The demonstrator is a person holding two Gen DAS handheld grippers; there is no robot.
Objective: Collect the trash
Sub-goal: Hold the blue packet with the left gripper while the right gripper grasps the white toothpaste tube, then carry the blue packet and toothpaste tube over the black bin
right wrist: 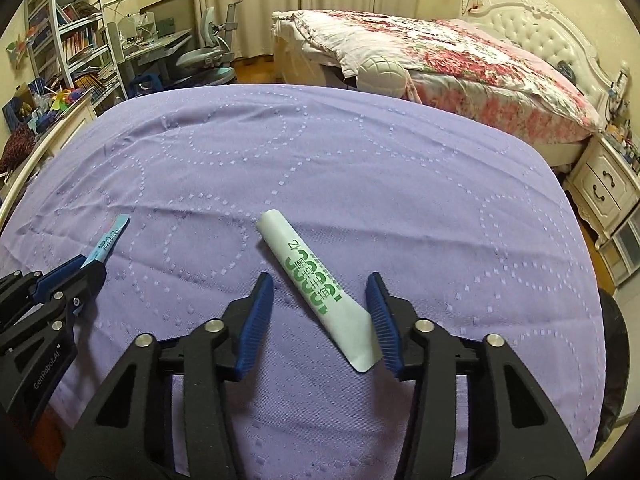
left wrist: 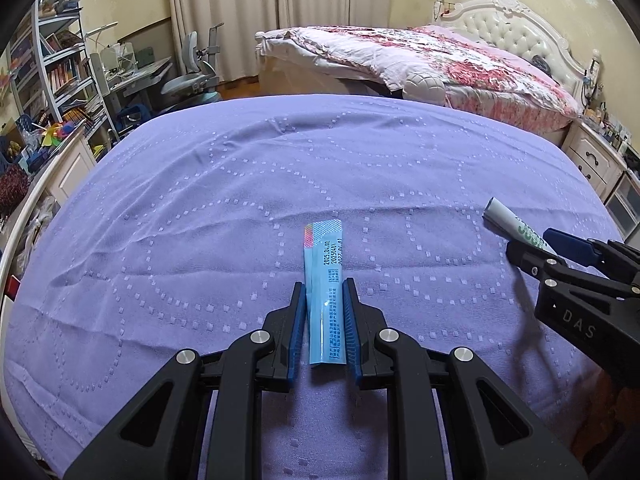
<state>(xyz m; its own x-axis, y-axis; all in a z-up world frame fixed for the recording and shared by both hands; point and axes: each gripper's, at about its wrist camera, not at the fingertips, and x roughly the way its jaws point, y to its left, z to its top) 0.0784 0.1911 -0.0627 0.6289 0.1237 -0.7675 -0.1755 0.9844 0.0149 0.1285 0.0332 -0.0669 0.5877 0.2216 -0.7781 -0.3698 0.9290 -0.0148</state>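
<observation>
Two wrappers: blue sachet [left wrist: 323,292] in left gripper [left wrist: 323,296], white tube [right wrist: 320,286] between right gripper [right wrist: 320,296] jaws.

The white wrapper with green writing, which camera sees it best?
The right wrist view. The whole white wrapper lies on the purple sheet between the open right gripper. In the left wrist view, only its far end shows at the right edge; that gripper hides the rest.

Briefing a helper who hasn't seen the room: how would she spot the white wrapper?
On the purple bedspread, look between the open right gripper. The white wrapper lies there with green lettering; the blue wrapper, in the left gripper, has black print.
</observation>
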